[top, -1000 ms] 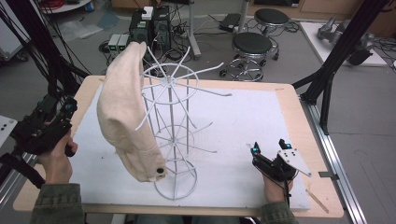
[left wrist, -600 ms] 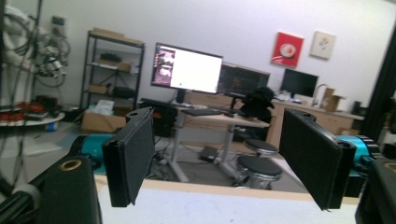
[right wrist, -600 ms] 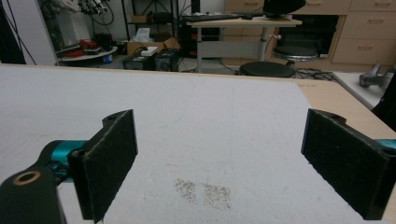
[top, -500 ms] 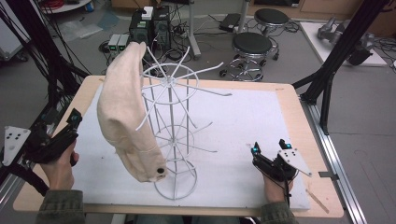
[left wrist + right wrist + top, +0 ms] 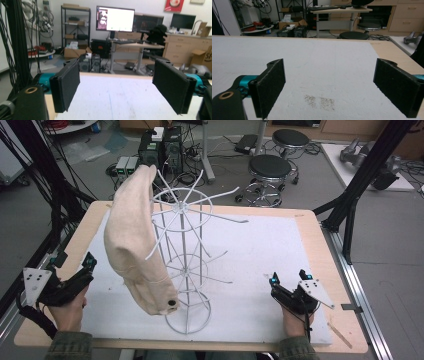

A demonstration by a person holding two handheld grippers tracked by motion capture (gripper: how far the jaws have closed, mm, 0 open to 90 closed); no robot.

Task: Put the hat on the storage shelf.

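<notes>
Two black stools [image 5: 270,167] behind the table [image 5: 320,240]; a lit monitor [image 5: 115,19], perhaps a cardboard box [image 5: 71,52].

We see the left gripper [image 5: 75,270] lower now, near the table's [image 5: 320,245] left edge, its jaws just opening wider, apparently with nothing between them.
</notes>
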